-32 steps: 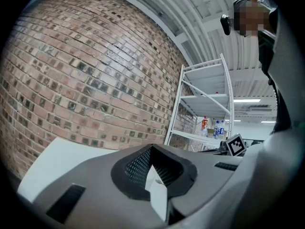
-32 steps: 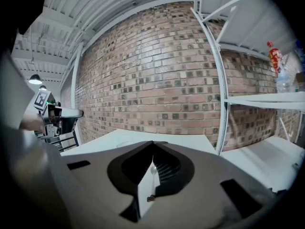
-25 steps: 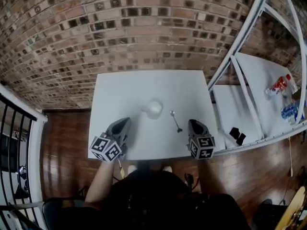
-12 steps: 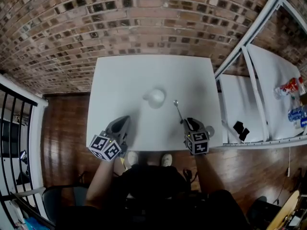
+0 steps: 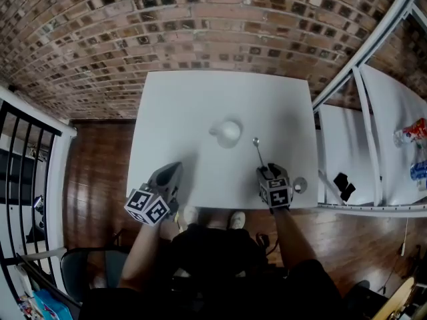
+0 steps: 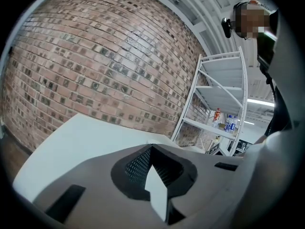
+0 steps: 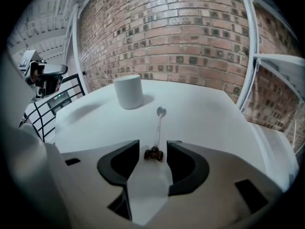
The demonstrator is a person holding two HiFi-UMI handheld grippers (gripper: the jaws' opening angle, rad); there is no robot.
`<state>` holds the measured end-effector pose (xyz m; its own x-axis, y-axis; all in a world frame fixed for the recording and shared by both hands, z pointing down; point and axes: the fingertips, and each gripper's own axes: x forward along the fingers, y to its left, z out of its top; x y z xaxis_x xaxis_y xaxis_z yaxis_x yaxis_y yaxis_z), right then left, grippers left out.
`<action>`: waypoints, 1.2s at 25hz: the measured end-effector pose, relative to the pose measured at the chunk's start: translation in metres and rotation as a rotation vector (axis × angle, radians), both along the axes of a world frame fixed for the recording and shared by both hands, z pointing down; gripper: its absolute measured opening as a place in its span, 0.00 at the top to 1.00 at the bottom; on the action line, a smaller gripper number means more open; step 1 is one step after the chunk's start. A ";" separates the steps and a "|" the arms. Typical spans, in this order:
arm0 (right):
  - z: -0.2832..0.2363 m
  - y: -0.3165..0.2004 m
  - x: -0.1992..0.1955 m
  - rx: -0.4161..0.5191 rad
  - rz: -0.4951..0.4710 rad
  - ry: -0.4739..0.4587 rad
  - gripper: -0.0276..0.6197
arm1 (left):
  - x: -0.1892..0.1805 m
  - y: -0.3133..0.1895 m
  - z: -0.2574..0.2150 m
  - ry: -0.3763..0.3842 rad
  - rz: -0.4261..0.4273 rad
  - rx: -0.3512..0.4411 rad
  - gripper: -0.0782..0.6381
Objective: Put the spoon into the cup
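One brick wall (image 5: 167,32) fills the far side, with a dark wooden floor (image 5: 93,179) below it and a white bench (image 5: 200,99) standing against it. A white shelf rack (image 5: 393,112) stands just beside the bench on the right. At the near left edge of the bench, the left gripper (image 6: 151,149) is held roughly level; its jaws are together at the tips with nothing between them. At the near right edge, the right gripper (image 7: 153,147) tilts down toward the bench top. Its jaws are opening and stand apart on either side of the dark end of the spoon's handle, and the pads do not press on it. A white cup (image 5: 229,131) stands upright near the middle of the bench. The spoon (image 7: 158,125) lies flat on the bench to the right of the cup and apart from it, with its bowl pointing toward the wall
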<state>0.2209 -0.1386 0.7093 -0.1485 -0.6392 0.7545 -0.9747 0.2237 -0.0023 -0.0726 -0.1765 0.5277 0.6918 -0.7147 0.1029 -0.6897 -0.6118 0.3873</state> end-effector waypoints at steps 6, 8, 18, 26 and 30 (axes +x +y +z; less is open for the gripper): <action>0.010 0.005 0.000 -0.058 0.036 0.009 0.66 | -0.004 0.003 0.005 0.005 -0.001 -0.018 0.88; 0.011 0.005 -0.001 -0.066 0.035 0.017 0.67 | -0.004 0.004 0.006 0.009 0.003 -0.023 0.88; 0.011 0.009 -0.003 -0.100 0.005 0.028 0.75 | 0.004 0.006 0.002 0.017 0.029 -0.013 0.89; -0.033 -0.002 -0.009 0.048 0.006 0.033 0.75 | 0.002 0.009 -0.004 0.024 0.038 0.008 0.88; -0.064 -0.009 -0.013 0.122 0.003 0.021 0.75 | 0.005 0.009 -0.011 0.027 0.053 0.031 0.88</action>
<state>0.2083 -0.1475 0.6454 -0.1314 -0.7270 0.6740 -0.9750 0.2177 0.0447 -0.0675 -0.1674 0.5163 0.7308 -0.6797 0.0620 -0.6456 -0.6589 0.3861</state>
